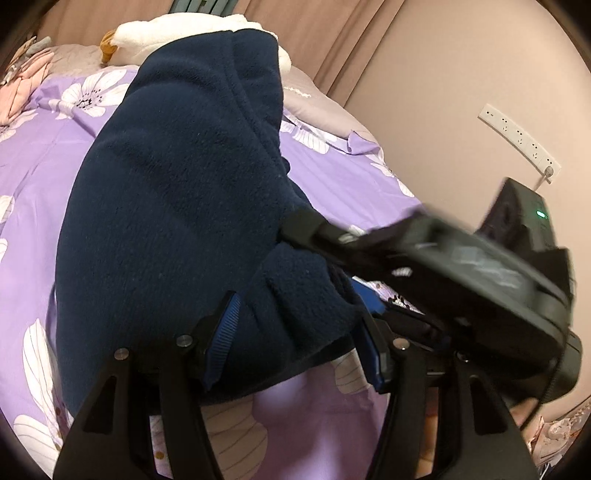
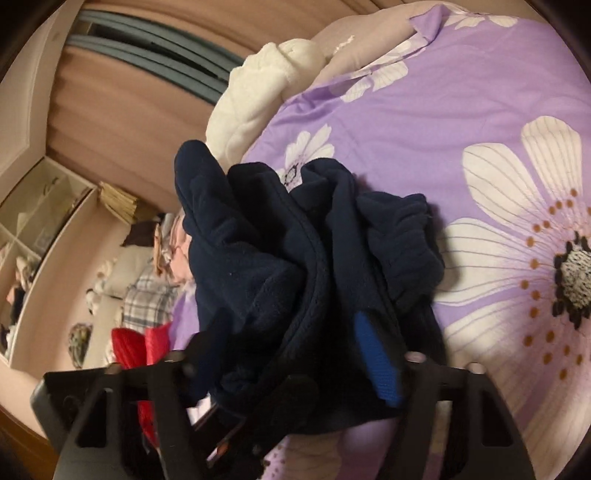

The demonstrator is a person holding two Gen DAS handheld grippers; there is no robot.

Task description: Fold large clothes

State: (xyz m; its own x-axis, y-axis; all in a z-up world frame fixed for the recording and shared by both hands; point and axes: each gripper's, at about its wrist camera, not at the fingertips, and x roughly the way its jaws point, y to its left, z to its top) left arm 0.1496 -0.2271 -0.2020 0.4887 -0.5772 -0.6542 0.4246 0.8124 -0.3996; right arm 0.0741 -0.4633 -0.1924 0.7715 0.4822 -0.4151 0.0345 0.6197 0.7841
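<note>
Jaws of both grippers, left gripper (image 1: 295, 328), right gripper (image 2: 295, 354), clamping navy fleece garment (image 1: 177, 192)

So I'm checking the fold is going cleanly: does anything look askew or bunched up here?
Yes. The navy fleece garment is crumpled into a wad between the right gripper's fingers, not flat. The left gripper holds another thick bunch, so the edges are not lined up on the floral bedsheet.

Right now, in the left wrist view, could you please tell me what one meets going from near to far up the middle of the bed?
Left claw → navy fleece → white plush toy → curtain.
</note>
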